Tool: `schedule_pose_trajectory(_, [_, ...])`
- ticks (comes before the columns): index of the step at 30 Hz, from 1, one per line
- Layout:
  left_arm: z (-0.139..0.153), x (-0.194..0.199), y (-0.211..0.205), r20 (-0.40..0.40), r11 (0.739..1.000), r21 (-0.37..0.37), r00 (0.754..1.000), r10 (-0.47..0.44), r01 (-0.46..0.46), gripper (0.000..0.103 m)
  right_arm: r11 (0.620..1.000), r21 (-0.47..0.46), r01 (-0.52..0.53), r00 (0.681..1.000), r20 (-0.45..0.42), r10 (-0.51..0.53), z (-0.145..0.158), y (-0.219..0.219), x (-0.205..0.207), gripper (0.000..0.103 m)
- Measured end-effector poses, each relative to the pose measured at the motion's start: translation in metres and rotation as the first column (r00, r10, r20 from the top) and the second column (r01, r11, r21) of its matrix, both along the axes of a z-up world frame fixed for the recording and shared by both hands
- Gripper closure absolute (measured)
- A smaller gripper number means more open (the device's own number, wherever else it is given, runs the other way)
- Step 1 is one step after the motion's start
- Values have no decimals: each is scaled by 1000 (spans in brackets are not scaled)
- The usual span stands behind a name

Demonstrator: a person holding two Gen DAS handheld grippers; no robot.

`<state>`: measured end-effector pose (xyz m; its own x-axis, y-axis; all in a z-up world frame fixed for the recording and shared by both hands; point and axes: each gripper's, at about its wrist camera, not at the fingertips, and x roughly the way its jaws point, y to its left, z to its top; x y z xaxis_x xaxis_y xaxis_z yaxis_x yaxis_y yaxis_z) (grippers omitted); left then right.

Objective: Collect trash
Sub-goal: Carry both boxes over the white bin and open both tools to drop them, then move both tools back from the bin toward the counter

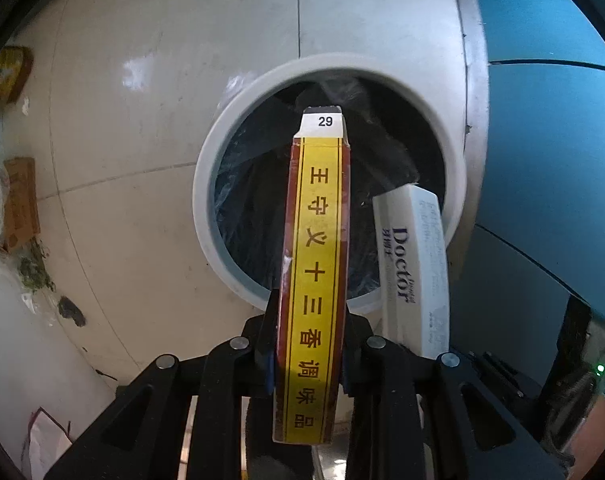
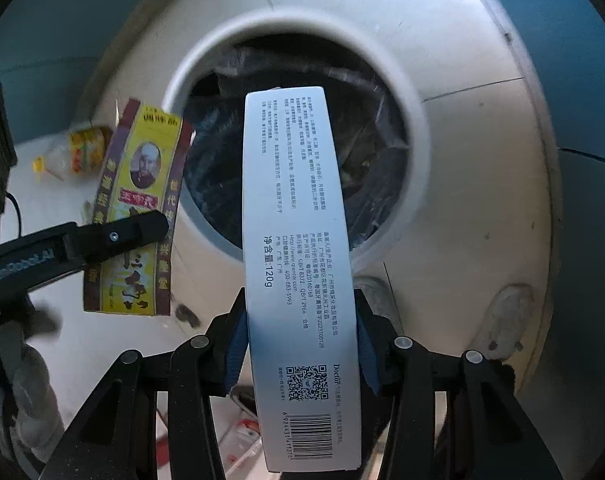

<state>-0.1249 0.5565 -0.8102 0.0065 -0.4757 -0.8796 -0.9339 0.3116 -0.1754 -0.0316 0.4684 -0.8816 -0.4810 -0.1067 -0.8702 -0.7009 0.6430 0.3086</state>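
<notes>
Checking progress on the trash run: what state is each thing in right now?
Spice box: clamped in left gripper, held over bin.
White box: clamped in right gripper, held over bin.
Bin: open, black liner inside.
Bottle: lying on floor.

Left tongs clamp a held item edge-on (fingers close together); right tongs likewise pinch theirs, both pointing downward.
</notes>
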Motion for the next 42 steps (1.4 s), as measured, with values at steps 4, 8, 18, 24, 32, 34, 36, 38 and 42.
schedule_pose_trajectory(4, [4, -13, 1, -21, 1000, 26, 1000, -8, 8, 15, 999, -29, -35, 999, 6, 35, -10, 9, -9, 22])
schedule_pose_trajectory(8, [18, -24, 1, -31, 998, 59, 1000, -5, 6, 15, 999, -26, -31, 999, 26, 32, 0, 12, -9, 21])
schedule_pose_trajectory(18, [64, -42, -13, -149, 926, 358, 986, -69, 119, 14, 991, 27, -133, 928, 353, 115, 52, -8, -3, 0])
schedule_pose_trajectory(24, [89, -52, -27, -139, 901, 421, 989, -50, 105, 14, 989, 80, -125, 907, 413, 82, 76, -14, -1, 0])
schedule_pose_trajectory(32, [160, -65, -50, -101, 878, 467, 993, -63, 103, 14, 986, 140, -93, 891, 454, 20, 142, -34, -8, 0])
schedule_pose_trajectory(34, [189, -69, -57, -91, 872, 477, 993, -71, 106, 14, 984, 158, -85, 889, 459, 3, 170, -42, -10, 0])
schedule_pose_trajectory(36, [215, -71, -65, -71, 869, 484, 994, -80, 104, 14, 981, 176, -82, 886, 463, -9, 205, -51, -12, 0])
schedule_pose_trajectory(38, [245, -73, -72, -58, 866, 489, 994, -88, 105, 14, 978, 193, -80, 887, 462, -19, 236, -58, -16, 0])
schedule_pose_trajectory(42, [318, -77, -89, -37, 850, 513, 993, -112, 115, 14, 964, 250, -87, 889, 457, -38, 324, -77, -26, 0])
